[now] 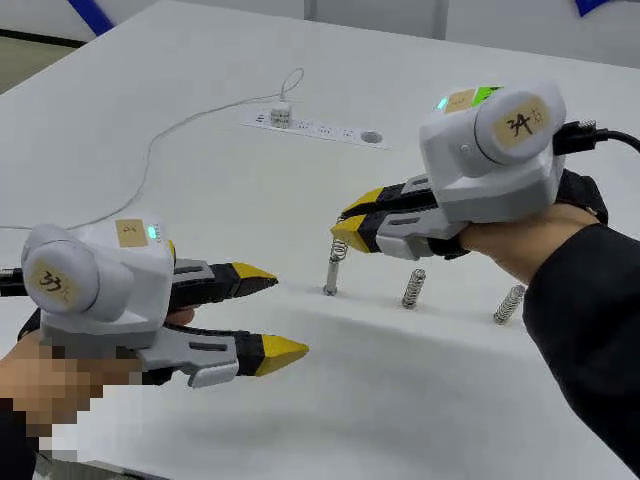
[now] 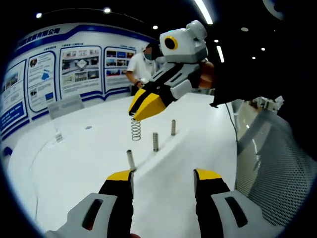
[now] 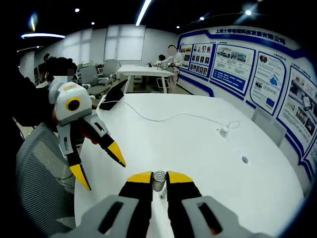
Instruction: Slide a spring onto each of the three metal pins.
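My right tool (image 1: pixel 342 228) pinches a spring (image 1: pixel 339 250) above the bare pin (image 1: pixel 330 276). I'd centre it plumb before releasing; left tool (image 1: pixel 288 315) idles wide.

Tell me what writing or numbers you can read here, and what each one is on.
"33": handwritten sticker on the left gripper.
"34": handwritten label on the right gripper.
Blue wall heading, in Chinese characters: too small to read reliably.
Posters under that heading: text too small to read.
Small top tag on the left gripper: blurred, unreadable.
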`<state>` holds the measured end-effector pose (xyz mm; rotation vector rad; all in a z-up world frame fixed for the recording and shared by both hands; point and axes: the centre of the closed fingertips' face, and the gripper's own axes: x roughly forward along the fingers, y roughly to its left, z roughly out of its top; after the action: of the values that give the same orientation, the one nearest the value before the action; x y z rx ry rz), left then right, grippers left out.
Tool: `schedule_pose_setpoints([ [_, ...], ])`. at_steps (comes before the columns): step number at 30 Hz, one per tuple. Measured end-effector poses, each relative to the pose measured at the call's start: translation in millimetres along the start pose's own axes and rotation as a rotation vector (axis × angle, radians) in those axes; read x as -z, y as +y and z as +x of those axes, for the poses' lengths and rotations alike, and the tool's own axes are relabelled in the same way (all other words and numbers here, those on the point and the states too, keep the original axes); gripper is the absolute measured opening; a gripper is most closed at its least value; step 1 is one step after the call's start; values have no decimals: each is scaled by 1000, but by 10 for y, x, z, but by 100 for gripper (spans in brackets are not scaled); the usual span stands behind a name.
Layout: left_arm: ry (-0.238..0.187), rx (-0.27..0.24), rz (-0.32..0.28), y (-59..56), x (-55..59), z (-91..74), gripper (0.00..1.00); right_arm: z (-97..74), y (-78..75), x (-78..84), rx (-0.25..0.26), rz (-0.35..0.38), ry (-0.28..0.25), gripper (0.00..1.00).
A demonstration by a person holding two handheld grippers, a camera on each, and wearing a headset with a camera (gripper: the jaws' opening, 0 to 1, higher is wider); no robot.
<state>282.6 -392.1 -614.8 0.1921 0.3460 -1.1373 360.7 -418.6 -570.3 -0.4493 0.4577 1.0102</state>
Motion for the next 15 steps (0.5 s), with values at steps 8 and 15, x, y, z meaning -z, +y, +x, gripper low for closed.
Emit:
schedule_pose_setpoints([
  [8, 3, -18, -21, 8, 18, -32, 56, 149, -82, 96, 8, 22, 22, 11],
  [15, 2, -30, -30, 13, 25, -70, 58, 242, -112, 174, 4, 42, 35, 11],
])
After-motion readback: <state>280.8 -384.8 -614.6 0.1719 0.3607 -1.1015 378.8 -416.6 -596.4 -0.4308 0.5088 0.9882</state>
